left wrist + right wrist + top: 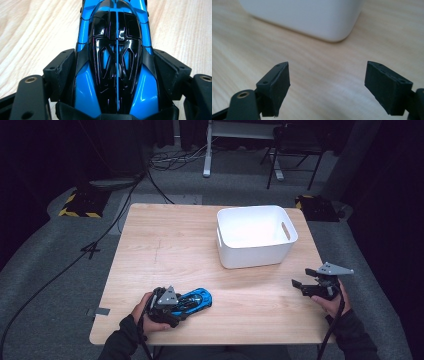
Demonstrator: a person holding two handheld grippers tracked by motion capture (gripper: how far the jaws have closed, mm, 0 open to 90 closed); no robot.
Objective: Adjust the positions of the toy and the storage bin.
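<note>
Dark studio floor surrounds a pale wooden worktop (165, 250), where the left gripper (172, 306) has its jaws clamped on the flanks of a blue car (116, 62) at the near left. The car's long axis runs straight out between the jaws, toward the white bin (255, 236) at the far right. The right gripper (325, 87), jaws apart and empty, hovers near the bin.

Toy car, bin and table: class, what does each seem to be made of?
Toy car: probably glossy moulded plastic; sharp reflections on blue and black panels. Bin: likely matte white plastic; smooth walls, cut-out handles. Table: pale wood or wood-look laminate; visible grain.
</note>
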